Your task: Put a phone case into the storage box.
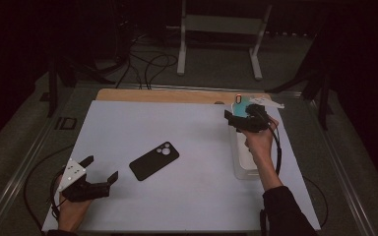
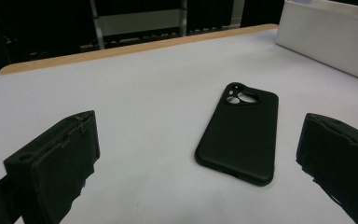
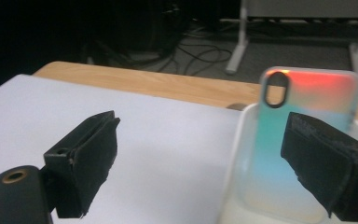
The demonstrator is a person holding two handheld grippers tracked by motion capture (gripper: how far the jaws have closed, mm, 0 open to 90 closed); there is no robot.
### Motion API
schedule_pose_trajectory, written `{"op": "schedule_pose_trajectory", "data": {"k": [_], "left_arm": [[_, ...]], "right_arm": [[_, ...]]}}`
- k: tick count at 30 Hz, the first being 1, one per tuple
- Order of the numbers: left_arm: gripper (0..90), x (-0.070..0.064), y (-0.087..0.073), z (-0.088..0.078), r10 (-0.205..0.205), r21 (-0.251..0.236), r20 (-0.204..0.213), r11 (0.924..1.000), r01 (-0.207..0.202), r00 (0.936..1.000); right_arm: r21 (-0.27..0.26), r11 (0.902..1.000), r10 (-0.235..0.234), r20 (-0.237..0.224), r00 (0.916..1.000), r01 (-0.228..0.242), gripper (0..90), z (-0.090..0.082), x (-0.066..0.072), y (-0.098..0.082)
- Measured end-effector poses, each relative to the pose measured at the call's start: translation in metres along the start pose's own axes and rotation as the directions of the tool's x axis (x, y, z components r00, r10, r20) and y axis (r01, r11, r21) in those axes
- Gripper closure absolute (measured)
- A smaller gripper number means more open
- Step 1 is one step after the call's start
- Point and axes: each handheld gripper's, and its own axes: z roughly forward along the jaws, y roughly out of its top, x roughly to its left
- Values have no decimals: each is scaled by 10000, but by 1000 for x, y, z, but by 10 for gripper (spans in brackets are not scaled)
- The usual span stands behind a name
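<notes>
A black phone case (image 1: pixel 154 160) (image 2: pixel 240 135) lies camera-cutout up on the white mat (image 1: pixel 187 137), left of middle. My left gripper (image 1: pixel 101 168) (image 2: pixel 199 126) rests near the mat's front left corner, open and empty, its jaws aimed at the black case a short way ahead. An iridescent teal-to-orange phone case (image 1: pixel 239 103) (image 3: pixel 303 91) leans upright at the far end of a white tray (image 1: pixel 246 169) (image 3: pixel 237 154). My right gripper (image 1: pixel 241 111) (image 3: pixel 203 123) hovers over that far end, open, with one jaw in front of the iridescent case and nothing between the jaws.
A bare wooden strip (image 1: pixel 177 95) runs along the table's far edge beyond the mat. Behind the table, cables (image 1: pixel 147 64) and a white stand's legs (image 1: pixel 219 39) sit on the floor. A cable (image 1: pixel 277 147) trails from the right gripper along the forearm.
</notes>
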Motion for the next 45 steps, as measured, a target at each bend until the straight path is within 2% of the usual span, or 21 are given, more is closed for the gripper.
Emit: {"op": "schedule_pose_trajectory", "data": {"k": [7,10,13,20,25,34,38,45], "left_arm": [[1,0,1,0,22,77,-79,10000,-21,10000],[2,-1,1,0,36,74,-111,10000,-35,9999],[1,-1,1,1,61,116,-123,9999,-60,9999],[1,-1,2,2,101,141,-123,9999,-99,9999],[1,-2,3,3,175,156,-82,9997,-173,9998],[1,-3,13,1,162,106,147,9998,-164,9998],[1,-3,17,2,140,159,236,9998,-143,9996],[1,-6,24,5,377,418,495,9983,-398,9981]], "right_arm": [[-501,9980,-432,-903,9950,387,108,-26,21,-10],[-557,9944,-955,-1031,9901,901,108,-37,31,-17],[-699,9887,-1392,-975,9854,1328,108,-44,38,-25],[-1013,9846,-1539,-1150,9814,1426,109,-59,42,-42],[-1186,9764,-1930,-1024,9758,1806,112,-68,44,-57],[-1434,9761,-1787,-1015,9787,1633,111,-84,36,-86],[-1486,9772,-1680,-1058,9801,1515,111,-88,31,-93],[-1718,9759,-1564,-1206,9803,1346,110,-98,29,-105]]}}
